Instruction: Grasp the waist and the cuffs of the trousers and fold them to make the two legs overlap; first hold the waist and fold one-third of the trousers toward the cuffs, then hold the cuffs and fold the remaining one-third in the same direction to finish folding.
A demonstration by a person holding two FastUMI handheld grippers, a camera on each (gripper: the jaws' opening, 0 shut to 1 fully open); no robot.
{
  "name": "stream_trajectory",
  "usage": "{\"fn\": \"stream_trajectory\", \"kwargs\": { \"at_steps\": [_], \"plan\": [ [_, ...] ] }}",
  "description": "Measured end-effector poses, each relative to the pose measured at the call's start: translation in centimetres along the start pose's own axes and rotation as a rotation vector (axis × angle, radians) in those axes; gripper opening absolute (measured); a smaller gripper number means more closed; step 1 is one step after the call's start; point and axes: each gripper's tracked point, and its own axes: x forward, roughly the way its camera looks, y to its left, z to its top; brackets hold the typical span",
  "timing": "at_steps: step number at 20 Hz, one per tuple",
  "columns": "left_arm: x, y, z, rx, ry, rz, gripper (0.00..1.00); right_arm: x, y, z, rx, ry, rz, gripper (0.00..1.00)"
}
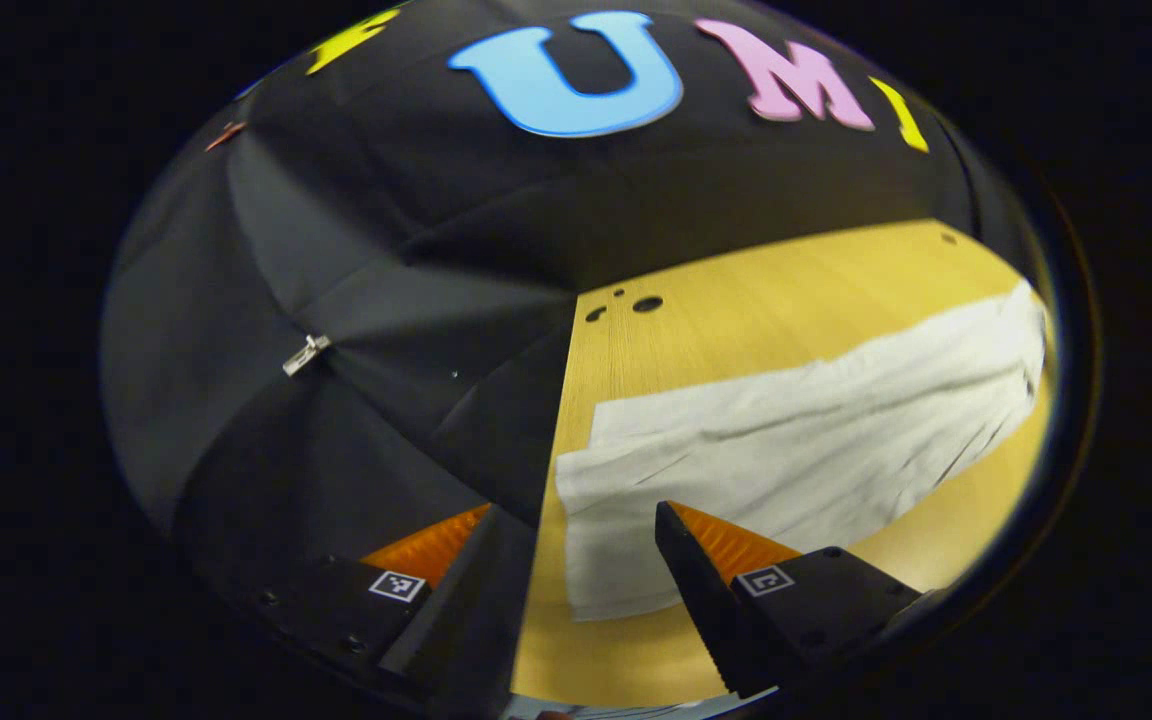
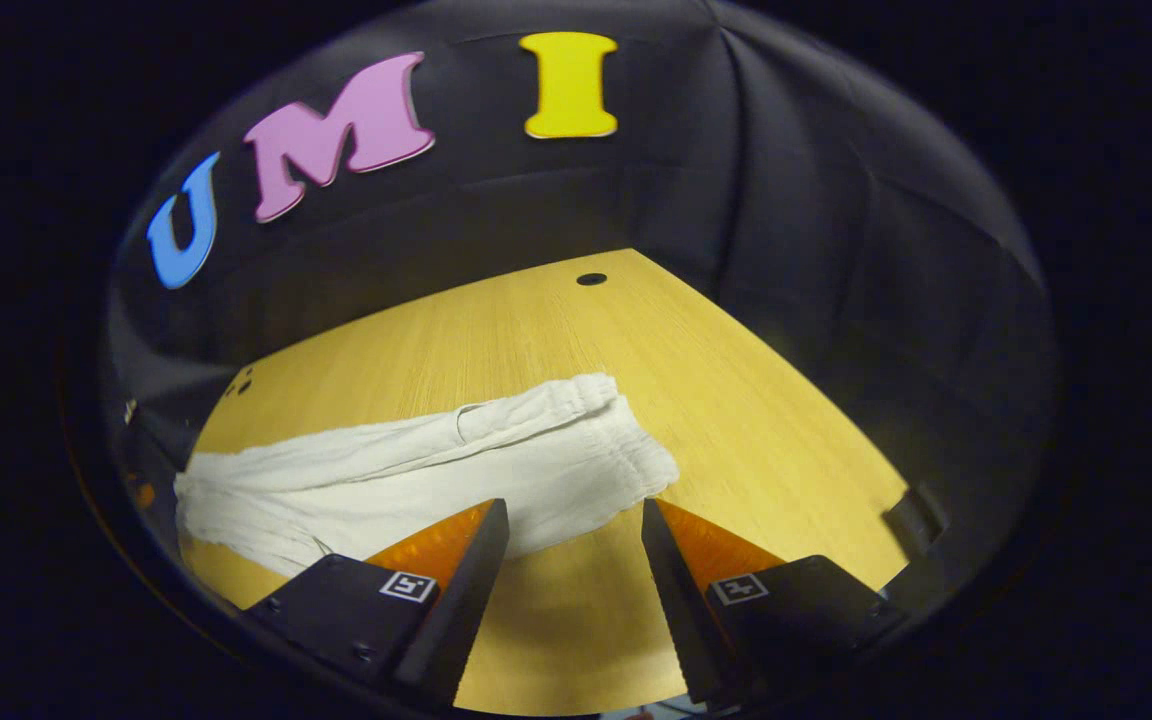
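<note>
White trousers (image 1: 796,440) lie flat on a yellow wood-grain table (image 1: 736,300), stretched lengthwise along it. In the left gripper view the cuffs (image 1: 596,520) sit at the near end, close to the table's left edge where it meets the black booth wall (image 1: 336,300), and the cloth runs away toward the far right. One layer lies on top of another, the upper leg's hem set slightly back from the lower one. The left gripper (image 1: 576,530) hovers above the cuff end with its jaws spread wide and nothing between them; one finger shows over the wall cloth off the table edge, the other over the trousers.

In the right gripper view the gathered elastic waist (image 2: 586,420) lies at the near end, toward the middle of the table, and the legs trail off to the left. The right gripper (image 2: 574,520) hangs just short of the waist, its jaws wide apart and holding nothing; bare table (image 2: 736,400) shows between the fingers.

Several small round holes (image 1: 636,303) mark the table near its far left corner, and another hole (image 2: 591,279) sits near the far edge. A small metal clip (image 1: 306,354) is fastened to the wall cloth.
</note>
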Motion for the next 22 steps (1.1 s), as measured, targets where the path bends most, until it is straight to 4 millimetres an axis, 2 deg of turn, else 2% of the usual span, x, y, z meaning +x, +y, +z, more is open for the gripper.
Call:
{"fn": "stream_trajectory", "kwargs": {
  "at_steps": [4, 5, 6, 9, 10, 11, 12, 13, 15, 16, 17, 19, 20, 21, 22],
  "plan": [
    [-1.6, -2.6, 2.3, -0.358, -0.040, -0.085, 0.98, 2.7, -1.5, -0.8, 0.278, 0.040, -0.058, 0.84],
    [-2.3, -3.0, 2.3, -0.424, -0.040, -0.092, 0.98, 3.4, -1.7, -0.6, 0.330, 0.040, -0.058, 0.84],
    [-3.0, -3.1, 1.1, -0.481, -0.032, -0.096, 0.98, 4.1, -2.0, -0.4, 0.368, 0.041, -0.062, 0.84],
    [-3.8, -2.7, 0.0, -0.548, -0.017, -0.088, 0.96, 6.3, -3.0, 0.0, 0.424, 0.059, -0.098, 0.84],
    [-3.7, -2.6, 0.0, -0.549, -0.016, -0.088, 0.92, 6.7, -3.3, 0.3, 0.433, 0.064, -0.117, 0.84],
    [-3.5, -2.7, -0.4, -0.541, -0.006, -0.091, 0.96, 7.2, -3.8, 0.3, 0.444, 0.070, -0.141, 0.84],
    [-3.5, -2.8, -0.9, -0.528, 0.014, -0.093, 0.92, 7.6, -3.9, 0.3, 0.460, 0.081, -0.154, 0.84],
    [-3.6, -2.6, -1.4, -0.514, 0.028, -0.087, 0.96, 8.1, -3.8, 0.9, 0.482, 0.062, -0.158, 0.84],
    [-3.7, -2.8, -1.3, -0.520, 0.035, -0.085, 0.96, 8.6, -3.7, 0.7, 0.514, 0.074, -0.157, 0.83],
    [-3.7, -3.0, -1.5, -0.535, 0.044, -0.083, 0.96, 8.7, -3.6, 0.5, 0.524, 0.093, -0.150, 0.77],
    [-3.8, -3.2, -1.6, -0.553, 0.052, -0.080, 0.96, 8.7, -3.5, 0.2, 0.542, 0.098, -0.137, 0.57],
    [-4.0, -3.4, -2.0, -0.590, 0.061, -0.082, 0.92, 9.0, -3.3, 0.2, 0.585, 0.087, -0.106, 0.36],
    [-4.2, -3.5, -2.4, -0.609, 0.072, -0.081, 0.96, 8.9, -3.3, 0.2, 0.604, 0.079, -0.098, 0.36],
    [-4.4, -3.9, -2.9, -0.633, 0.086, -0.093, 0.96, 9.0, -3.0, 0.5, 0.617, 0.065, -0.085, 0.19],
    [-4.5, -4.3, -3.5, -0.662, 0.105, -0.105, 0.96, 8.7, -3.1, 0.7, 0.608, 0.050, -0.077, 0.19]
  ]
}}
